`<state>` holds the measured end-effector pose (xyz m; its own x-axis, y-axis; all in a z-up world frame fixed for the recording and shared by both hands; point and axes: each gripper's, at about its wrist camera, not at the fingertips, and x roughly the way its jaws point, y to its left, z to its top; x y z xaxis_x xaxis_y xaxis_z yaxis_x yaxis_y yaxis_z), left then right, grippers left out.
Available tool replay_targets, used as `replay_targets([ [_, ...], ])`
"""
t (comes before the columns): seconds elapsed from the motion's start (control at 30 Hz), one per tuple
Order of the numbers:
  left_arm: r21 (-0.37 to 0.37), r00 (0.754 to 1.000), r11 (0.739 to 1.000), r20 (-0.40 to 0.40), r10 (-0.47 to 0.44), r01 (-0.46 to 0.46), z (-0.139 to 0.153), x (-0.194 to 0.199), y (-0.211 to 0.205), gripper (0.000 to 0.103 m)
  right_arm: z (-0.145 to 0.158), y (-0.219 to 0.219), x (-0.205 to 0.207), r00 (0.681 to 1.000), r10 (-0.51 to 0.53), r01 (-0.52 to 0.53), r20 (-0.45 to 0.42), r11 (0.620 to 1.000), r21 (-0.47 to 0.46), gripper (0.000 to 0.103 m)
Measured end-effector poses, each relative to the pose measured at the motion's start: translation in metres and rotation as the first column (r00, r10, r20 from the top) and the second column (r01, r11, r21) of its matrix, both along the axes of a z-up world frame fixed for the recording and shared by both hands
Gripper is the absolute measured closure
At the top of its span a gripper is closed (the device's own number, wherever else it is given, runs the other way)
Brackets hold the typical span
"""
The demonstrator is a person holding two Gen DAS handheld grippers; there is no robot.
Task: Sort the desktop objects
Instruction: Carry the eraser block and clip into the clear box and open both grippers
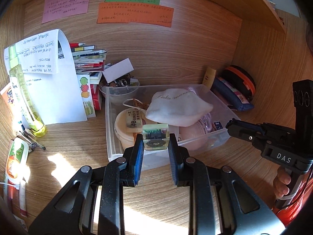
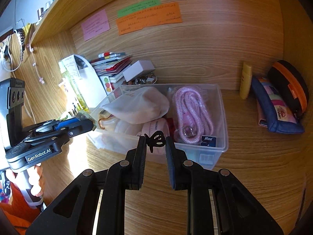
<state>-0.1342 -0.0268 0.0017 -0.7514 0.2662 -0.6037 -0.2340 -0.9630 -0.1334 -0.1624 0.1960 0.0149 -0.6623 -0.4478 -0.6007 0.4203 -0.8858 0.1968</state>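
My left gripper [image 1: 156, 146] is shut on a small clear block [image 1: 155, 135] with green and black print, held just above the near rim of a clear plastic box [image 1: 107, 117]. In the box lie a white pouch [image 1: 176, 105], a cream tub with an eraser [image 1: 134, 120] on it, and a pink cord [image 2: 189, 107]. In the right wrist view my right gripper [image 2: 156, 140] is shut on a small black clip [image 2: 156, 137] over the box's [image 2: 223, 117] front edge. The left gripper [image 2: 91, 122] shows at the left there, and the right gripper [image 1: 230, 125] shows at the right of the left wrist view.
A green bottle [image 1: 23, 96], loose papers, a stack of cards [image 1: 88, 58] and a small bowl of trinkets [image 1: 119, 92] stand left of the box. Pens [image 1: 31, 141] and tubes [image 1: 15, 160] lie nearer. A yellow tube [image 2: 246, 82], blue pouch [image 2: 273, 107] and black-orange case [image 2: 289, 86] sit right.
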Motion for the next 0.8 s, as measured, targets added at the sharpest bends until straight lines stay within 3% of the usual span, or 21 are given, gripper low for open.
replay_targets([
  [0.4, 0.012, 0.999, 1.000, 0.035, -0.004, 0.003, -0.011, -0.014, 0.001, 0.079, -0.010, 0.016, -0.024, 0.996, -0.081, 0.081, 0.039, 0.997, -0.008, 0.085],
  [0.8, 0.010, 0.999, 1.000, 0.037, -0.006, 0.006, -0.013, -0.015, 0.003, 0.079, -0.013, 0.006, -0.027, 0.996, -0.090, 0.090, -0.008, 0.993, 0.071, 0.082],
])
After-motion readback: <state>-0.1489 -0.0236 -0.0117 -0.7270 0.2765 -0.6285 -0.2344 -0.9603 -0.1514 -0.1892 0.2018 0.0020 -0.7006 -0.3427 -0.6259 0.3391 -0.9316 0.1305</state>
